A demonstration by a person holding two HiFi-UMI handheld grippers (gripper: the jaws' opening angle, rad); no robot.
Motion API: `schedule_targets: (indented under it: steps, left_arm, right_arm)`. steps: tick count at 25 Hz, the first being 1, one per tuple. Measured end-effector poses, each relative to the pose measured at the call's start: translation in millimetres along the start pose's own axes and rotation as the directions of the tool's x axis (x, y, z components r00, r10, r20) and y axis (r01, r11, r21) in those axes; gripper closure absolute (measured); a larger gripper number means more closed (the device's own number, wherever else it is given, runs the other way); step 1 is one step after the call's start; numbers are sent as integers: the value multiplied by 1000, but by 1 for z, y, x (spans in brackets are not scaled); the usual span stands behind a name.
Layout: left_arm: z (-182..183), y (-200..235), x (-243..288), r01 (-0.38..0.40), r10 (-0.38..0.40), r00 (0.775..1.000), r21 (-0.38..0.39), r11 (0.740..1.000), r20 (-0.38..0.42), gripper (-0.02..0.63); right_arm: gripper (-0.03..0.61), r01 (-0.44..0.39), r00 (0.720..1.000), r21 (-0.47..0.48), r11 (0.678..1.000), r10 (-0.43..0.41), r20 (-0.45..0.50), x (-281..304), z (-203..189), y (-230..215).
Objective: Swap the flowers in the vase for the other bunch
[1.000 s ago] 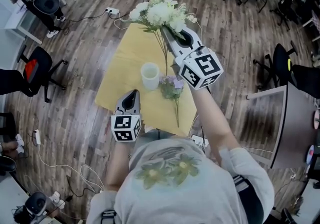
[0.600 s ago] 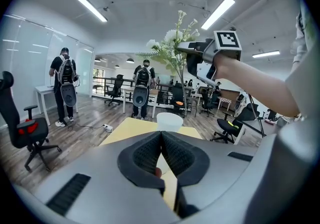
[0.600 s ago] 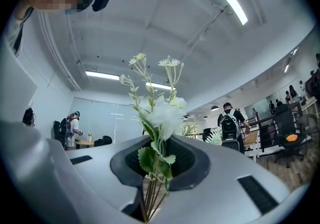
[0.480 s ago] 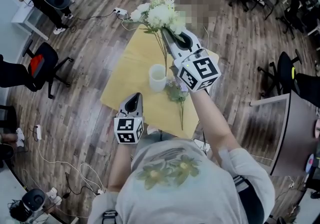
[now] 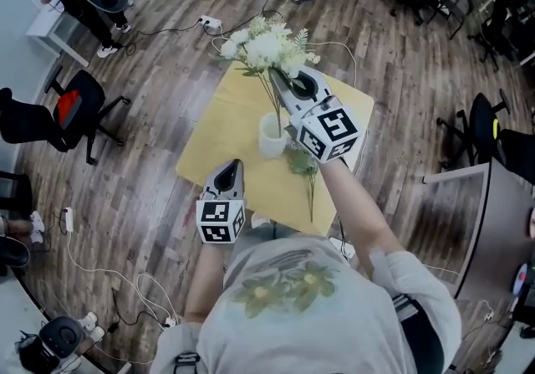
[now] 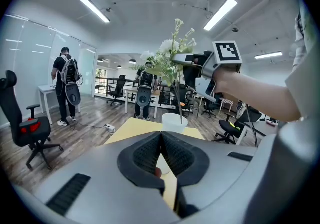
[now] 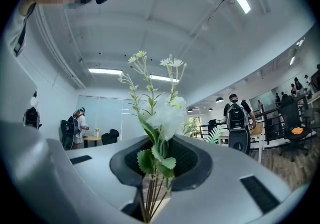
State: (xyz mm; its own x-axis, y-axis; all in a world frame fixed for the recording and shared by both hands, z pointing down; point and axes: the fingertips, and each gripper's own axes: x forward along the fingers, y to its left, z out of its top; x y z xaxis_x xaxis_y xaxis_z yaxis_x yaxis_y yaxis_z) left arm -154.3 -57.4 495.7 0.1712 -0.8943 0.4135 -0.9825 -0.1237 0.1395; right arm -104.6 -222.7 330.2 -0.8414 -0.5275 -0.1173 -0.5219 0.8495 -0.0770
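Note:
My right gripper (image 5: 282, 79) is shut on the green stems of a white flower bunch (image 5: 263, 44) and holds it upright. The thin stems hang down to the mouth of the white vase (image 5: 272, 138) on the yellow table (image 5: 226, 142); whether their ends are inside I cannot tell. In the right gripper view the stems (image 7: 151, 190) are pinched between the jaws and the blooms (image 7: 166, 110) rise above. A purple bunch (image 5: 301, 161) lies flat on the table to the right of the vase. My left gripper (image 5: 236, 166) is shut and empty, low near the table's front edge, with the vase (image 6: 175, 122) just ahead.
The table is small, with wooden floor all round. A black-and-red office chair (image 5: 73, 110) stands to the left, and a power strip (image 5: 211, 25) with cables lies beyond the far edge. Chairs and desks fill the back and right. People with backpacks (image 6: 65, 85) stand further off.
My right gripper has carried the white bunch down and across, so the stem ends now sit at the vase's mouth instead of beside it. The left gripper stays low and shut.

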Motion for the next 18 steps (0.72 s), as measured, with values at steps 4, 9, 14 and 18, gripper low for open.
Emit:
schedule_targets:
  steps: [4,9,14,18]
  left_arm:
    - [11,-4,5,15,-16,1000,18,1000,23,595]
    - [22,-7,11,41,-42,998,31,999,37,595]
    - [22,-14,14,59,-61,998,49,997,29,595]
    - [19,-20,17,68,-70,997,58,996,21,595]
  right_arm:
    - [503,-26,999,7,1000,26,-47,-6,-16,8]
    - [495,-42,994,15,999,43,-99,-13,-35,16]
    - [494,-46,991,34,998,50,-122,-25,-44,20]
    - [491,-42,989,49,998,49,-143,-34,-53,20]
